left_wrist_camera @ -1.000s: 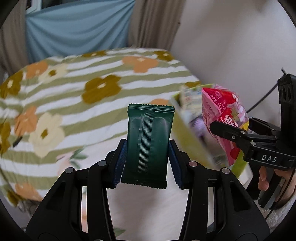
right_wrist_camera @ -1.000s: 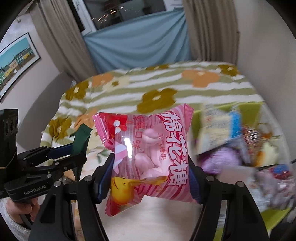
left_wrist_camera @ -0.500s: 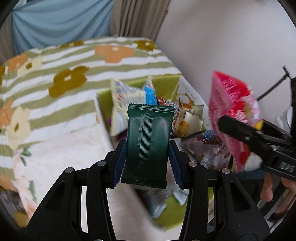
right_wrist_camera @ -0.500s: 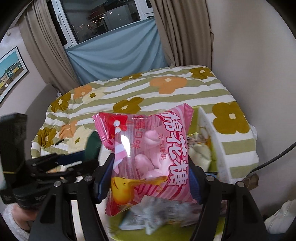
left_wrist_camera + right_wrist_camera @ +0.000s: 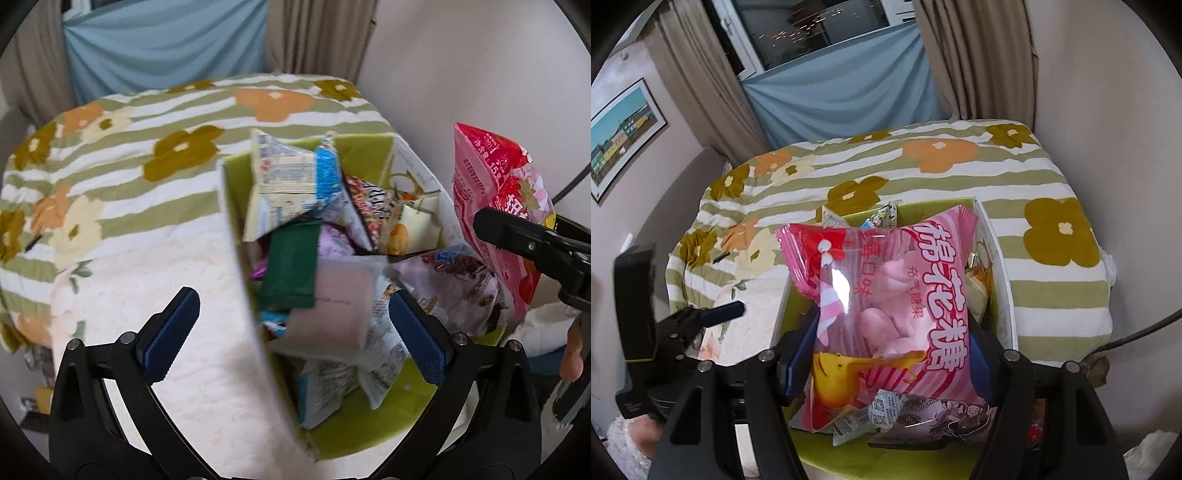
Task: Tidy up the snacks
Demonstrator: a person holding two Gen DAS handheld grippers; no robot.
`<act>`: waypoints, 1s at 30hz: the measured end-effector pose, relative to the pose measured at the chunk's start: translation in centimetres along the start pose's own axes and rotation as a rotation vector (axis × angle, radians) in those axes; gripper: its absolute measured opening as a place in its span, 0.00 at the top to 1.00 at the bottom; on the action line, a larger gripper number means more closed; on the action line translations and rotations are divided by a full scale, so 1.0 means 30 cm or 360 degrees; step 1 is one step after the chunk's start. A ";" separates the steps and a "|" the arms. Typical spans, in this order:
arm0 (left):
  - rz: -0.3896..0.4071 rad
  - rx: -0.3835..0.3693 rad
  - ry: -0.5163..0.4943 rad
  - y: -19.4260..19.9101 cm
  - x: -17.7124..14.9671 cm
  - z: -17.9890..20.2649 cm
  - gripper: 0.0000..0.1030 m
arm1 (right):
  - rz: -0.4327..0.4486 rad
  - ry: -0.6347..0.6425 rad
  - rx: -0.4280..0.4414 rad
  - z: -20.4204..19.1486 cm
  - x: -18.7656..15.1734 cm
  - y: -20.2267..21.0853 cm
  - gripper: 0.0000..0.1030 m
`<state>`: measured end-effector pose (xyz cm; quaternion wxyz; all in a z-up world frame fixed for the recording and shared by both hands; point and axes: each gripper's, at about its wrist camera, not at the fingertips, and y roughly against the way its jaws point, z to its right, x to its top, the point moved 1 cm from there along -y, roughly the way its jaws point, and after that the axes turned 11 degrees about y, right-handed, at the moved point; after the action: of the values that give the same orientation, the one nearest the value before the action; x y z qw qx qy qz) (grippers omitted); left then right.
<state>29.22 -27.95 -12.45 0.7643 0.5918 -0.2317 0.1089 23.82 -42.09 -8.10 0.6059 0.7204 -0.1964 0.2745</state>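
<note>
Snacks are piling up in the green box [image 5: 369, 155], and you are adding two more. Nearest to you, your left gripper [image 5: 291, 328] is hanging over the box's near half with its jaws spread wide and nothing between them; the blue pads [image 5: 171, 334] are straddling the box's left wall. Just beyond, toward twelve o'clock, the dark green packet [image 5: 290, 266] is lying loose on the heap, under a blue and white bag [image 5: 284, 188].

Your right gripper [image 5: 886, 354] is pinching the pink marshmallow bag [image 5: 886, 306] by its lower sides, upright and facing the camera, directly above the box. In the left view that bag is standing at three o'clock, over the right rim.

For a clean drop, I would judge it best to lower the bag toward the open far corner at one o'clock before spreading the jaws, so it is not sliding off the heap. Keep the wrist level and the left gripper clear of the wall as you are backing away. Behind everything, the flowered blanket [image 5: 960, 173] is running toward the curtains [image 5: 975, 55].
</note>
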 end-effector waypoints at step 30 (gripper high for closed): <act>0.0220 0.0188 0.0122 0.310 -0.199 -0.205 0.01 | 0.0073 0.0139 -0.0077 -0.187 -0.061 0.040 0.07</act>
<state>21.33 -18.87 -8.58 0.7270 0.6139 -0.2359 0.1975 20.77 -36.90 -7.68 0.6247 0.6882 -0.1928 0.3147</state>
